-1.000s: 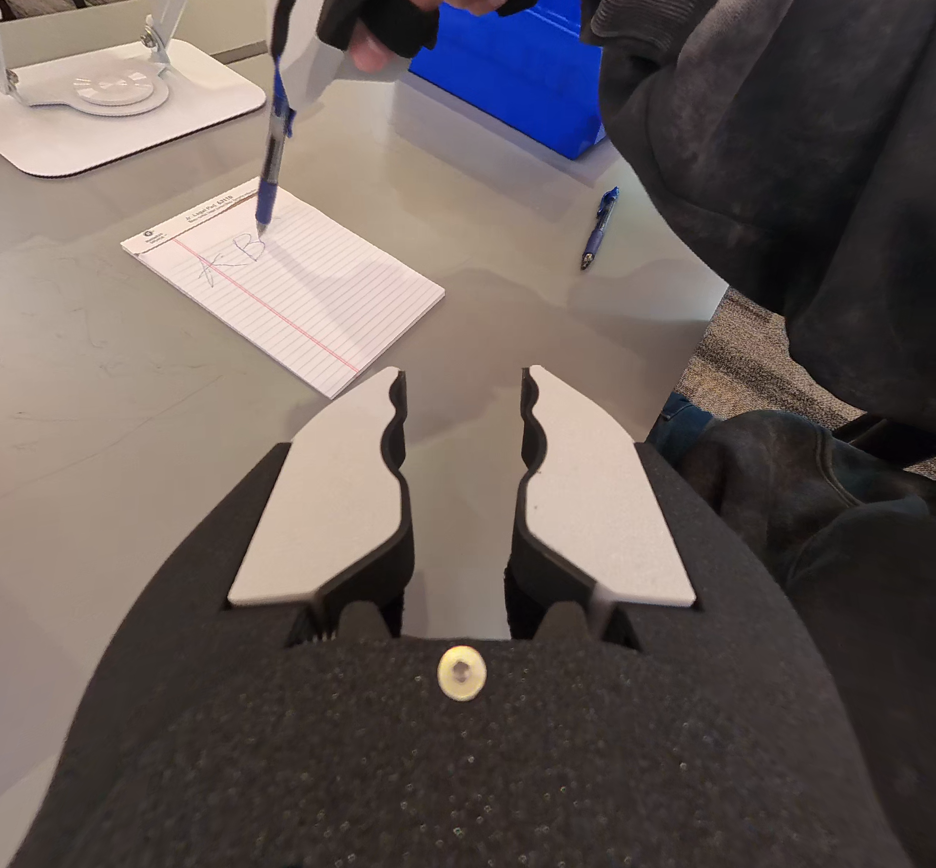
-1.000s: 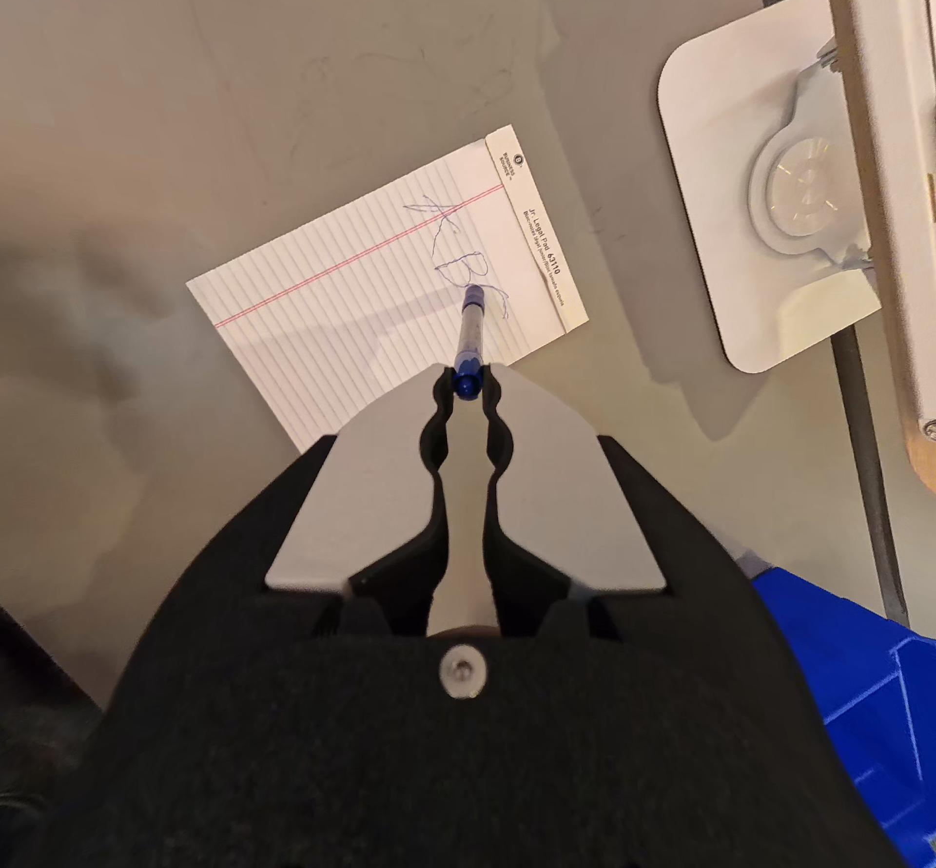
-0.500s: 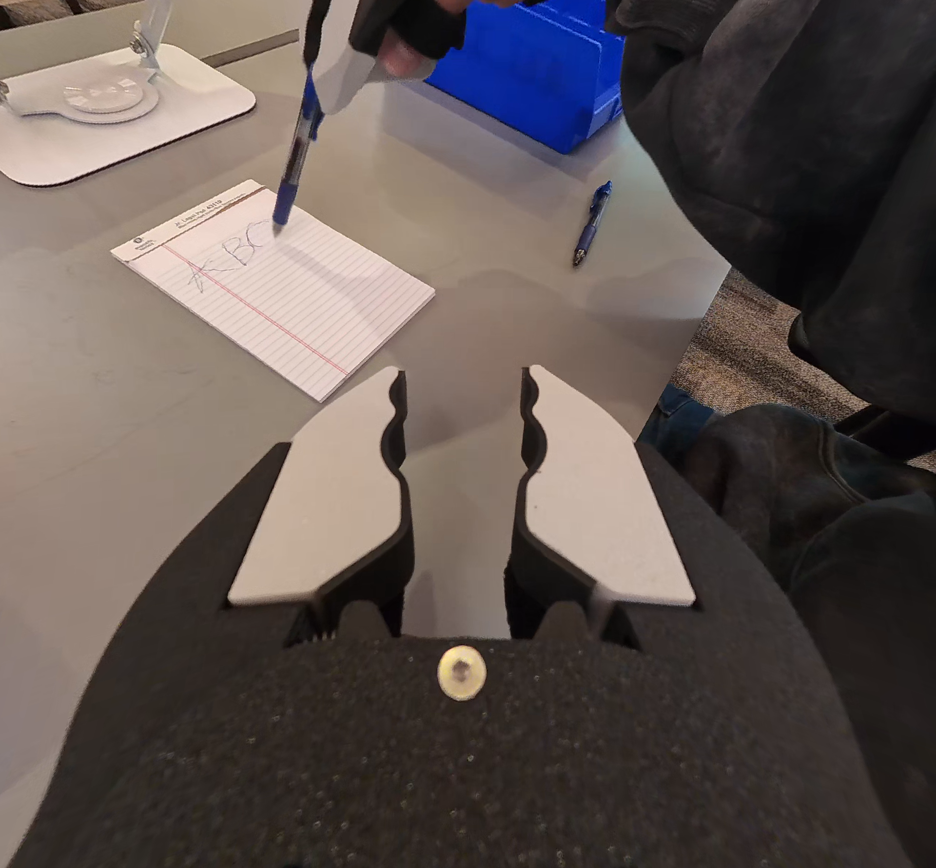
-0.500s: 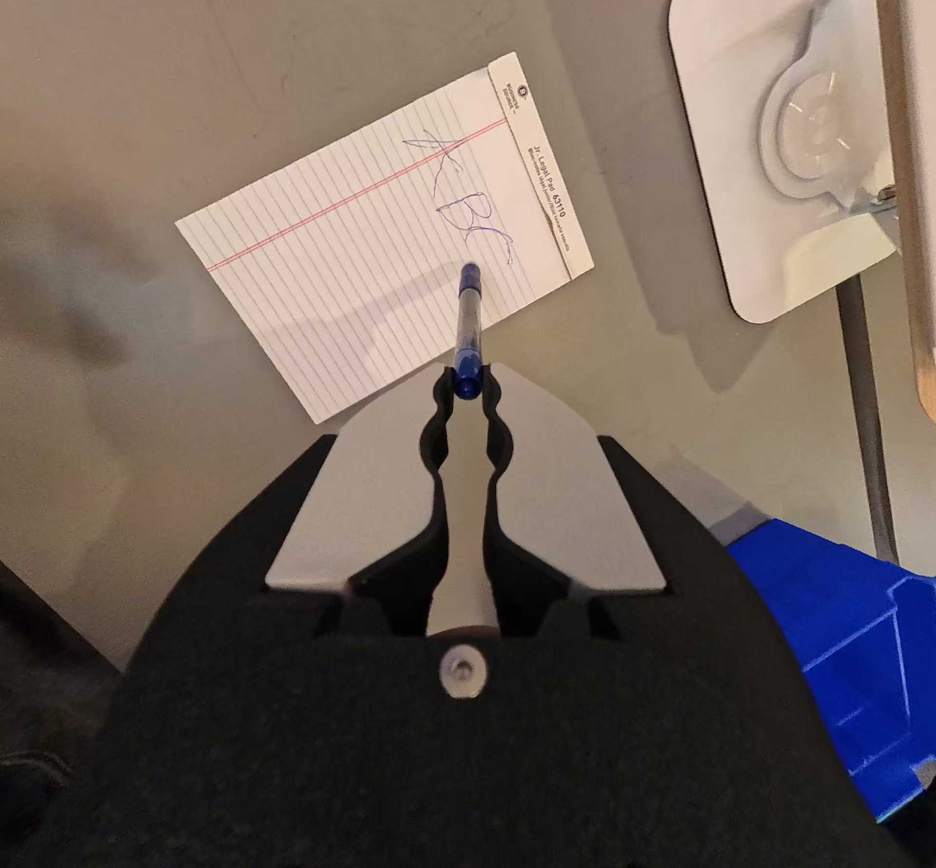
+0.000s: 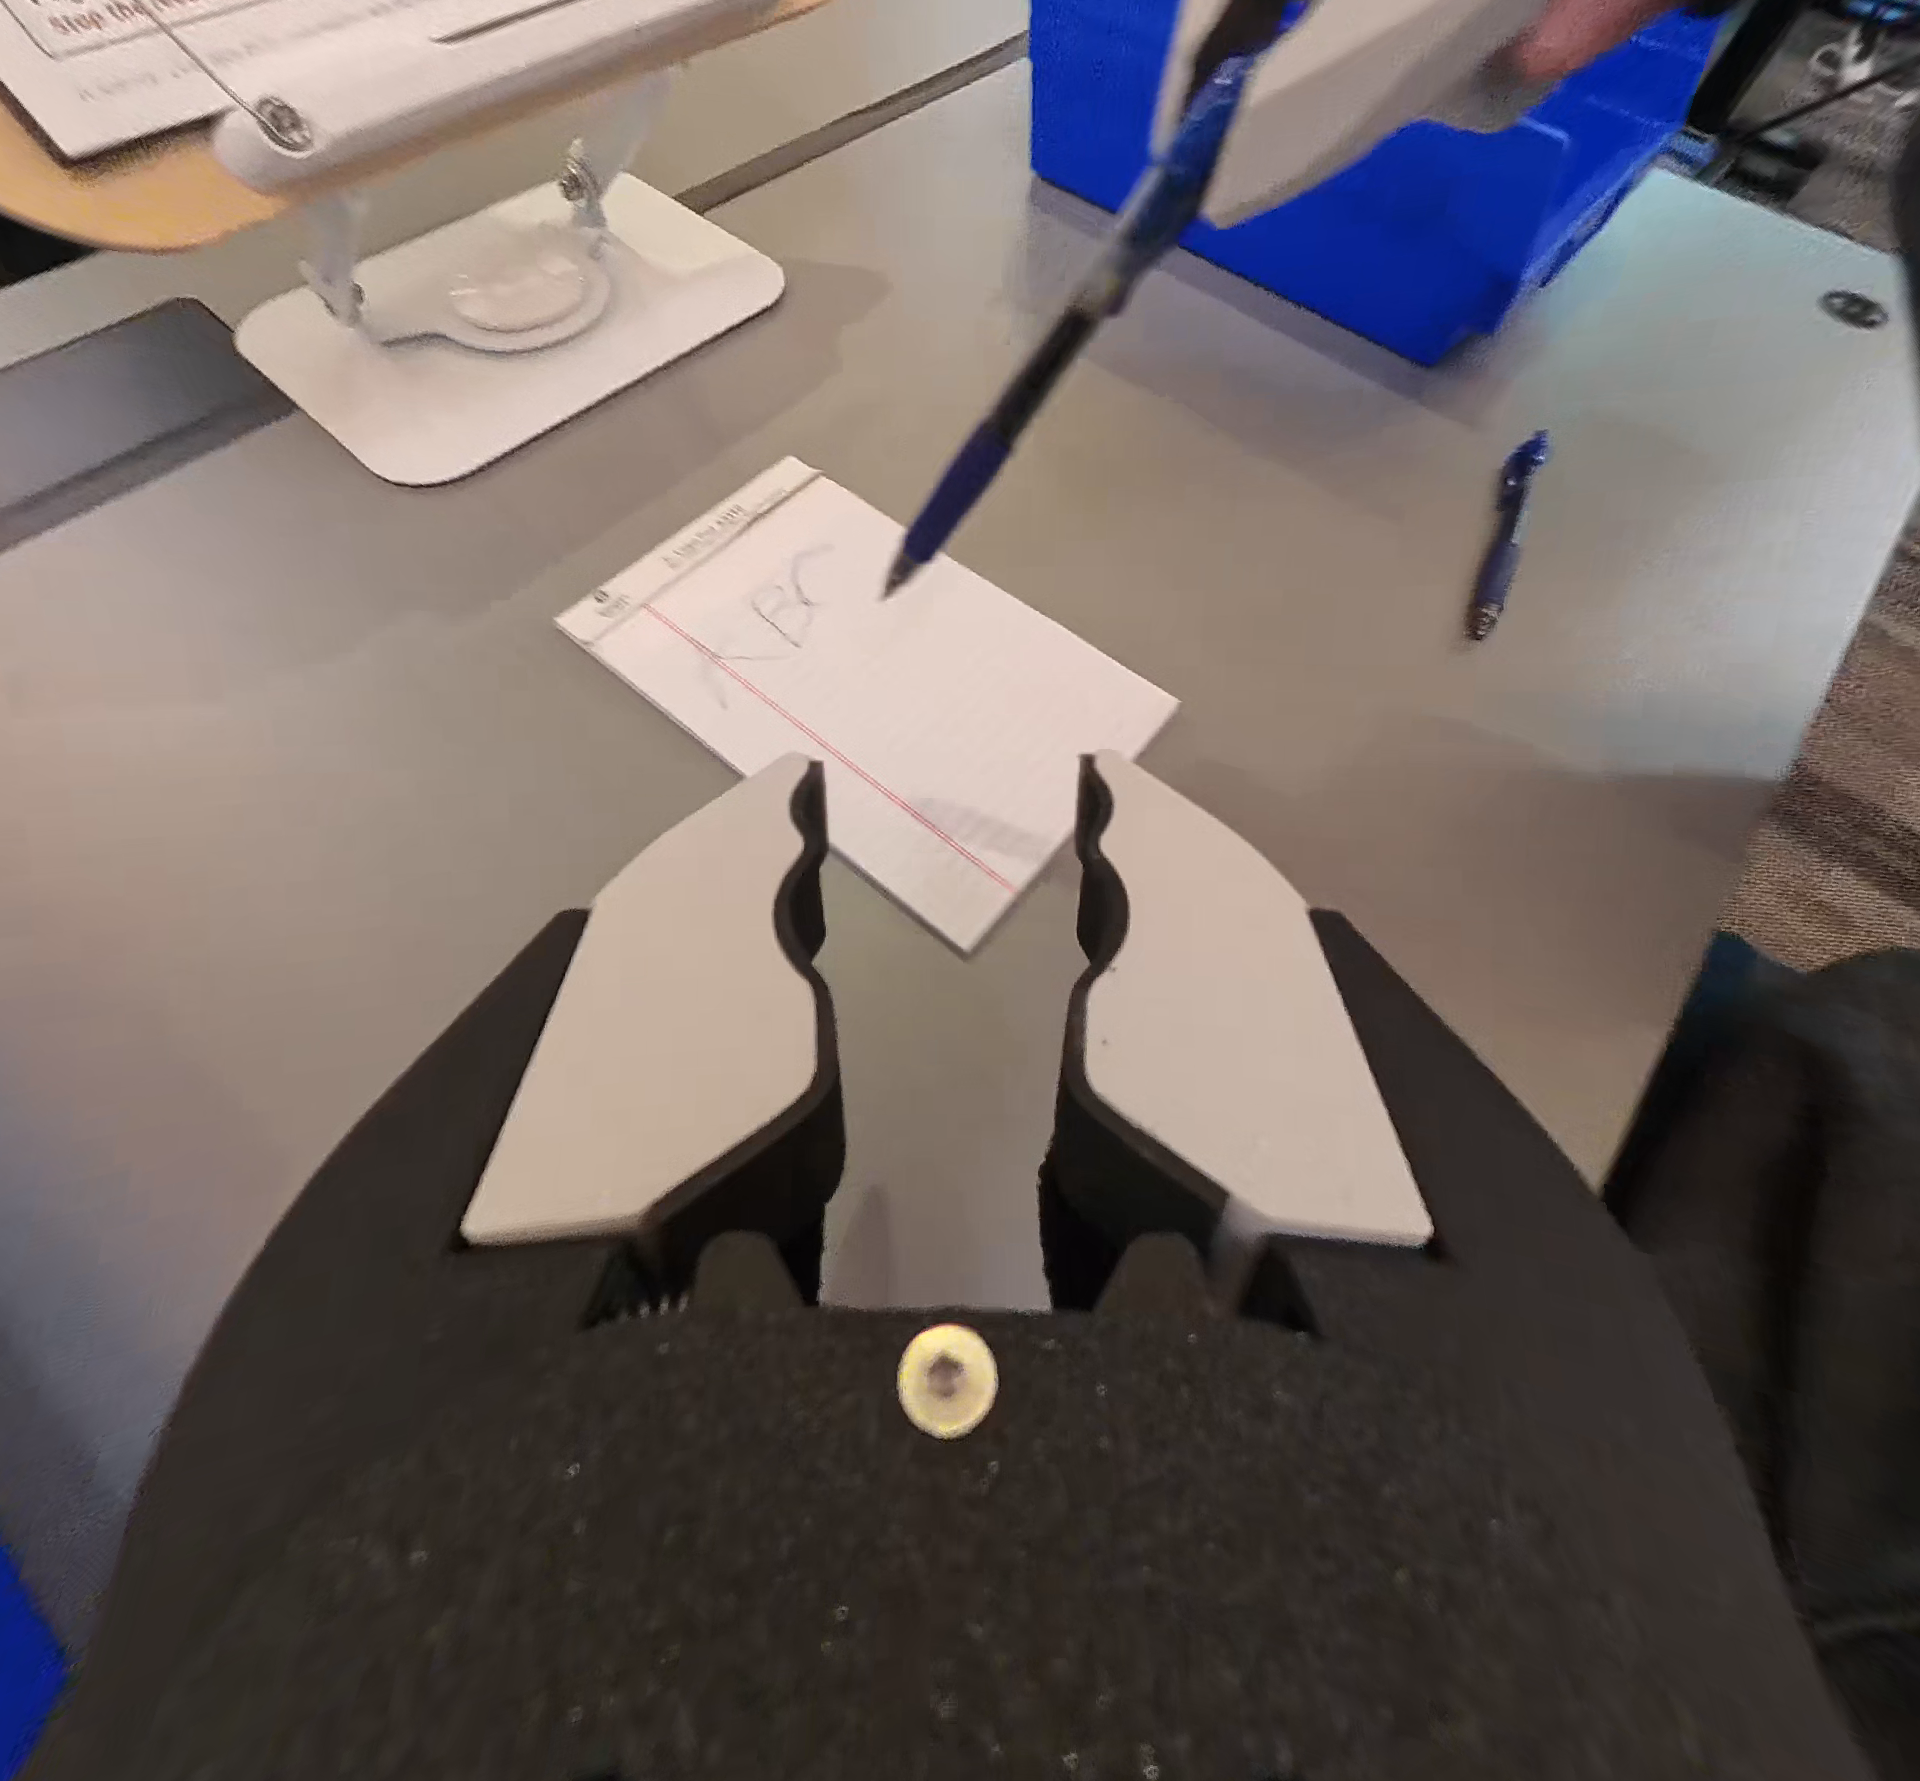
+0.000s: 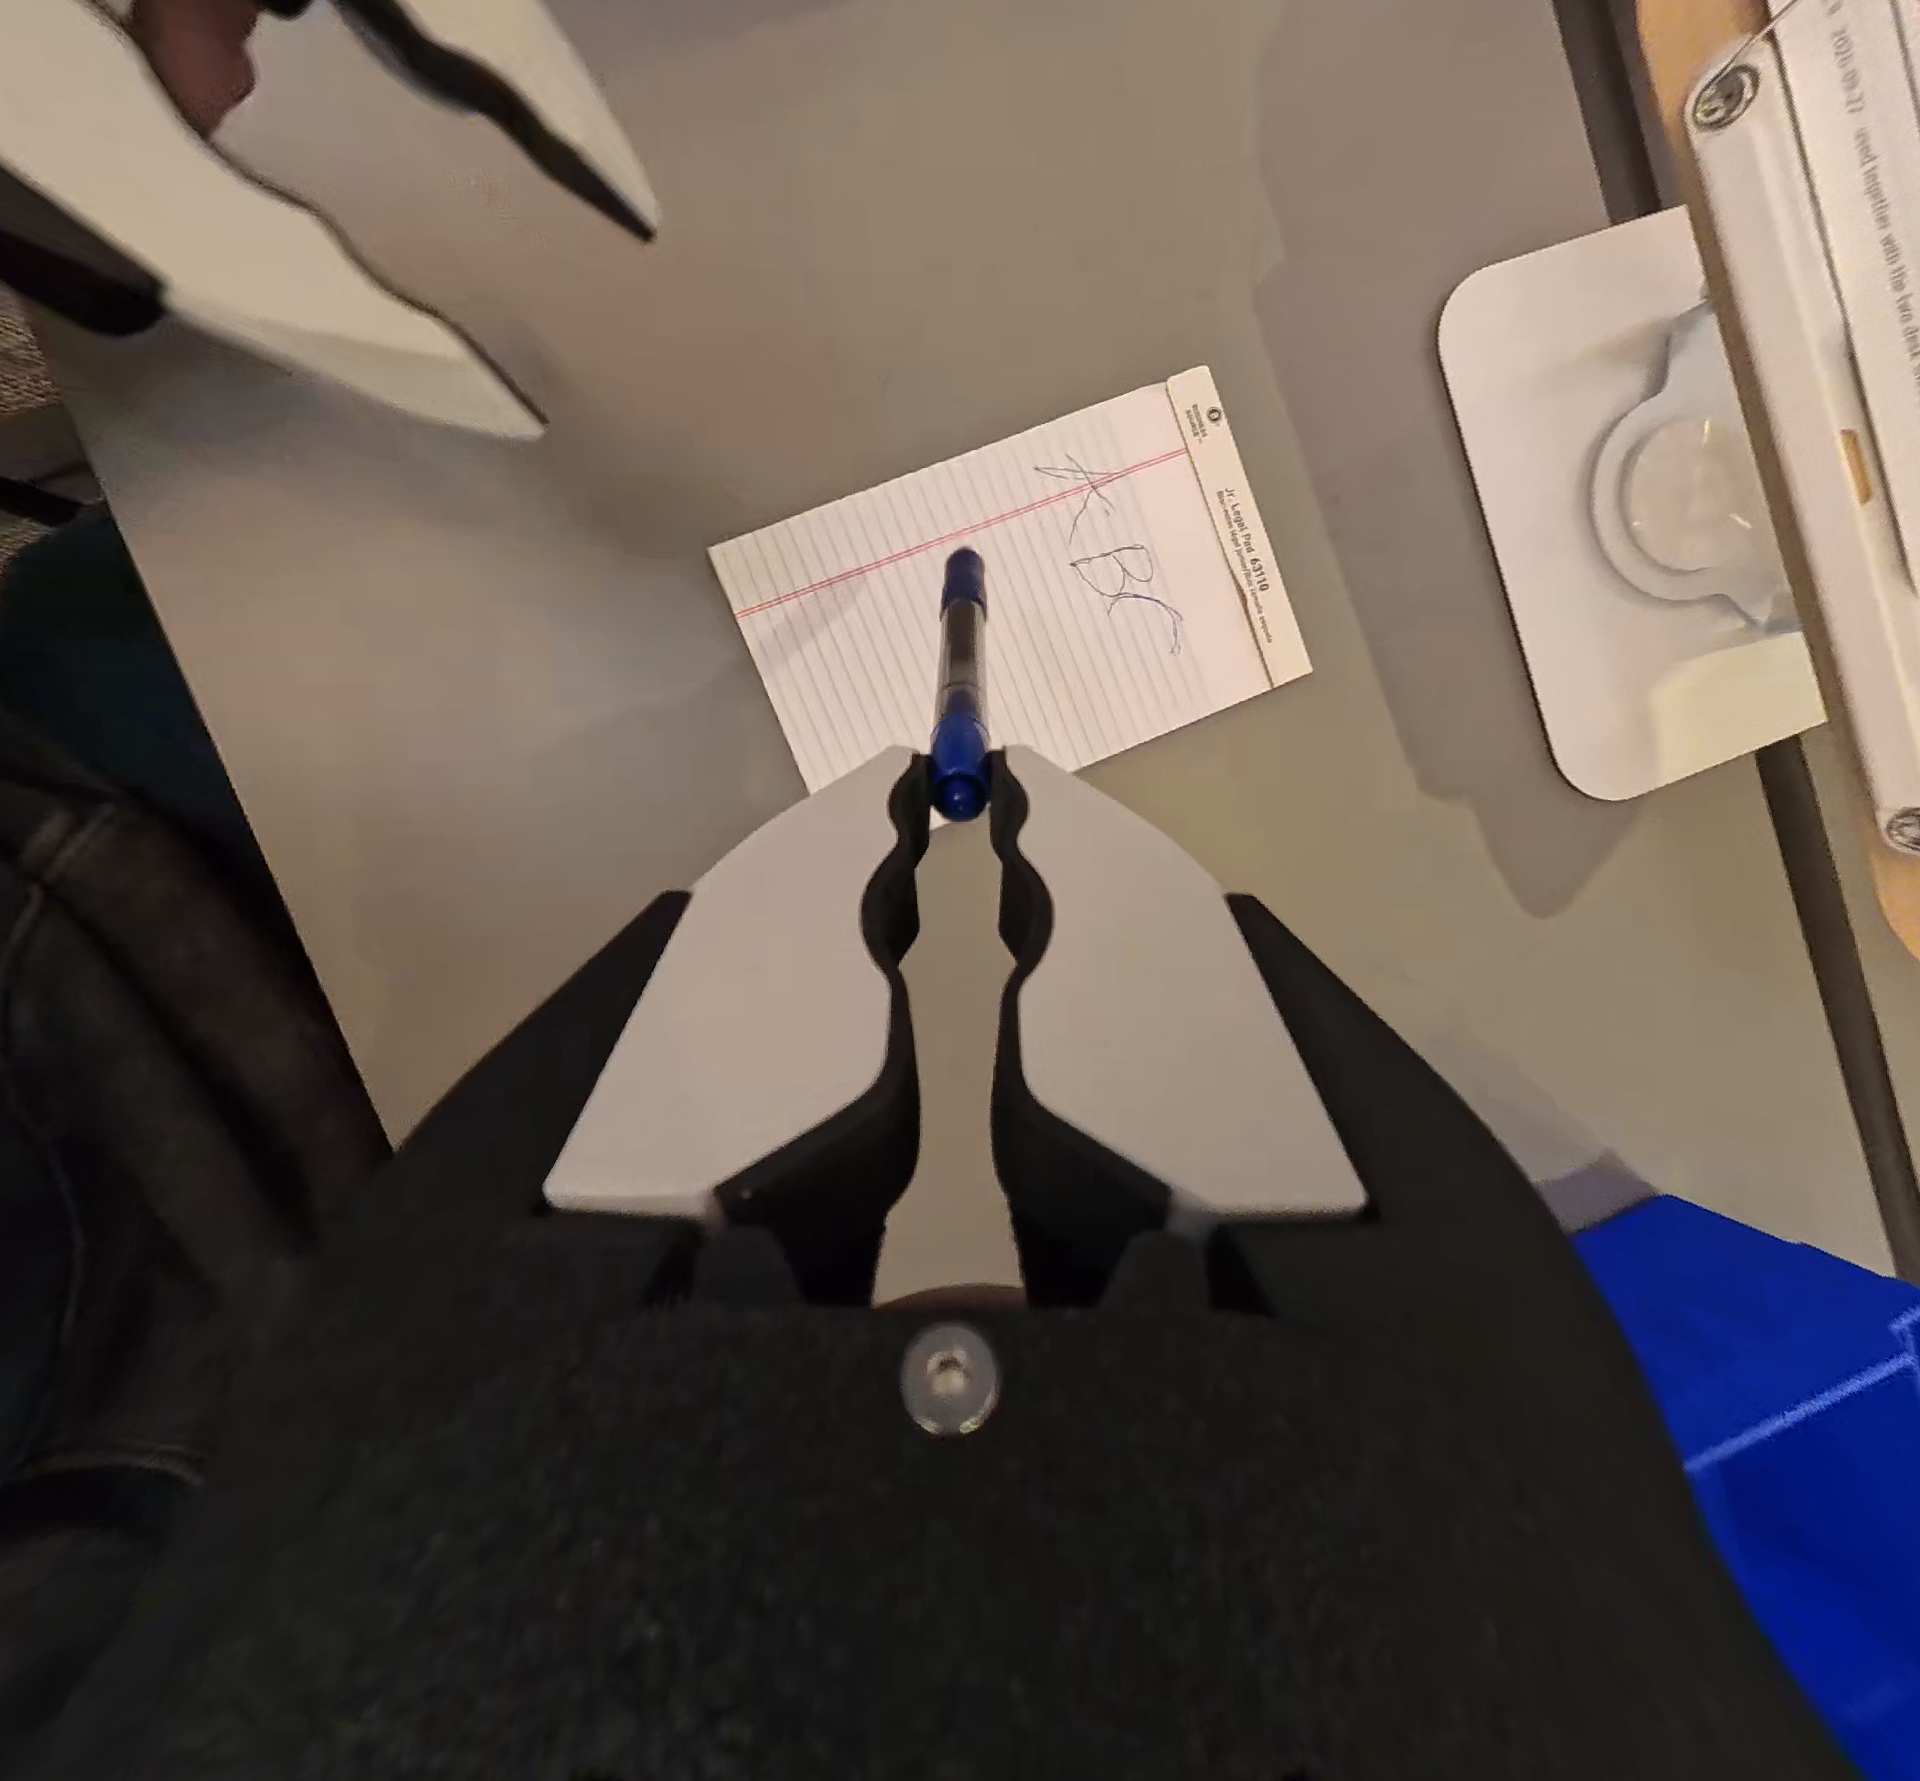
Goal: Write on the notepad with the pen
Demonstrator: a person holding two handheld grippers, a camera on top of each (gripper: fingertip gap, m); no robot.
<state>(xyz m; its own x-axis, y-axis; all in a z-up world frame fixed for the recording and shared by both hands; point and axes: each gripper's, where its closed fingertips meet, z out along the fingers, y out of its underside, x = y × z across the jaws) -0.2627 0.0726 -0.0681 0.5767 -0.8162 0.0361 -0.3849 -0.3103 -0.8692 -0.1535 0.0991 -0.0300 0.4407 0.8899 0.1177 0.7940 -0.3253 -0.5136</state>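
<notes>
L gripper [image 5: 945, 775]: rough black foam body, two flat grey fingers w/ wavy black inner edges. Jaws stand apart, nothing between them. It hangs over the smooth grey table [image 5: 312, 796], just short of the near corner of the pad [image 5: 894, 692].

The pad is a flat white rectangle of lined paper w/ a thin red line down one side and a plain strip at the far end. It lies flat on the table, turned at a slant. A few blue scribbled letters sit near the far end.

R gripper [image 6: 958, 775]: same foam and grey fingers, jaws pinched tight on the pen [image 6: 961, 651] at its blue back end. The pen is a thin round stick, blue grip, dark clear middle. It tilts down toward the pad. In the left view its tip [image 5: 896, 578] is beside the letters; can't tell if it touches the paper.

Farther right, a 2nd pen [image 5: 1501, 536], blue, lies flat on the table, well apart from the pad.

Behind the pad: a white stand [image 5: 509, 329] w/ a flat rounded base, holding a tan board w/ printed sheets. Far right: a shiny blue plastic bin [image 5: 1351, 204].
</notes>
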